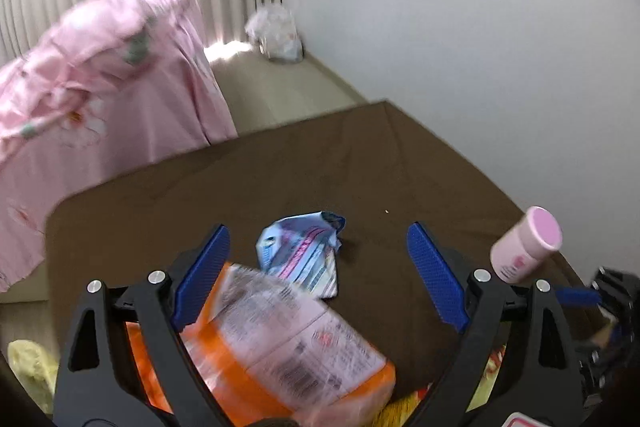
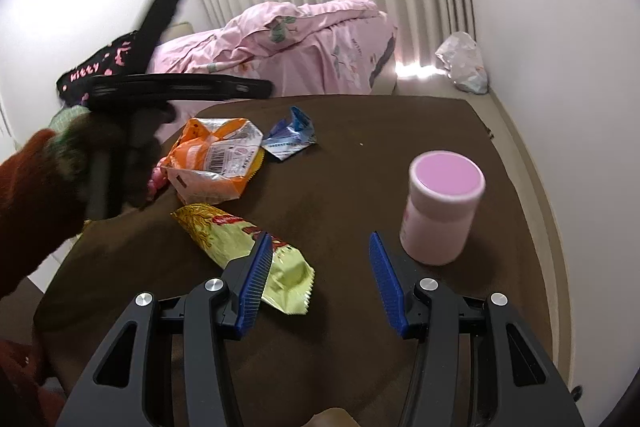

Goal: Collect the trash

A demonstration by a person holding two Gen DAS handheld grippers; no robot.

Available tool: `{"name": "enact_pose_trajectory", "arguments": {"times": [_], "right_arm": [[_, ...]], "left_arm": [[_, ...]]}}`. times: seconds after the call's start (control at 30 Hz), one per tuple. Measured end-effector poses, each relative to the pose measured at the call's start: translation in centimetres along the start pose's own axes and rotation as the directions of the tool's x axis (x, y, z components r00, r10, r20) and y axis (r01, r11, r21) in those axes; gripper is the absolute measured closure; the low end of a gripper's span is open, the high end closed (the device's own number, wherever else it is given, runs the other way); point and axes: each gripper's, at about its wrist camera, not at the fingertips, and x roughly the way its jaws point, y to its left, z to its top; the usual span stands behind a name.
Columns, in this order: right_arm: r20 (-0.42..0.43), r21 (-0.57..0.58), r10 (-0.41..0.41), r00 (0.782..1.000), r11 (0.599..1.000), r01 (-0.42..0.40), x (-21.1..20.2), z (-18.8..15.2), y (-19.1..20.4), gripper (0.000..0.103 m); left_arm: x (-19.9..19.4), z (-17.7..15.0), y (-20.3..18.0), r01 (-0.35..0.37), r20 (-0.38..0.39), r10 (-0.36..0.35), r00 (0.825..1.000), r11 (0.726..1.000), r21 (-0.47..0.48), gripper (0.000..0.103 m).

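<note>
Trash lies on a brown-covered table (image 2: 360,327). My left gripper (image 1: 319,227) is open wide above an orange snack wrapper (image 1: 288,343), which lies low between its fingers without either pad pressing it. A crumpled blue wrapper (image 1: 304,251) sits just beyond. My right gripper (image 2: 320,235) is open too; its left finger (image 2: 256,275) overlaps a yellow-green wrapper (image 2: 224,235). A pink lidded container (image 2: 440,203) stands upright to its right. The right wrist view also shows the orange wrapper (image 2: 216,159) and the blue wrapper (image 2: 290,133) farther back.
A person's red sleeve (image 2: 24,195) and blurred hand hold the left tool at the table's left. A bed with pink bedding (image 2: 300,43) stands behind the table, a black printed bag (image 2: 104,63) beside it. A white plastic bag (image 2: 464,63) lies in the floor corner by the curtain.
</note>
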Motion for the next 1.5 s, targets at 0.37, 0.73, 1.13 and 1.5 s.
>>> {"name": "enact_pose_trajectory", "arguments": {"times": [0.37,0.73,1.13,1.5], "right_arm": [[0.036,0.004,0.021,0.999,1.0,-0.021,-0.7,-0.8,0.5,0.055],[0.04,0.007,0.034,0.999,0.999,-0.035,-1.3,-1.3,0.9,0.055],[0.001,-0.025,0.039,0.999,0.999,-0.039,-0.6,-0.9,3.0,0.05],[-0.017,-0.138,0.031,0.999,0.99,-0.033,-1.4,1.2,7.4,0.049]], "left_arm": [[7.0,0.3,2.6,-0.149,-0.207,0.119,0.971,0.98,-0.131,0.058],[-4.0,-3.7,0.3,0.053,0.001,-0.054,0.999,0.991,-0.123,0.097],[-14.7,-12.2,-1.3,0.271,0.021,-0.27,0.963,0.954,-0.125,0.097],[-17.6,-17.3,0.8,0.306,0.068,-0.298,0.952,0.929,-0.208,0.059]]}}
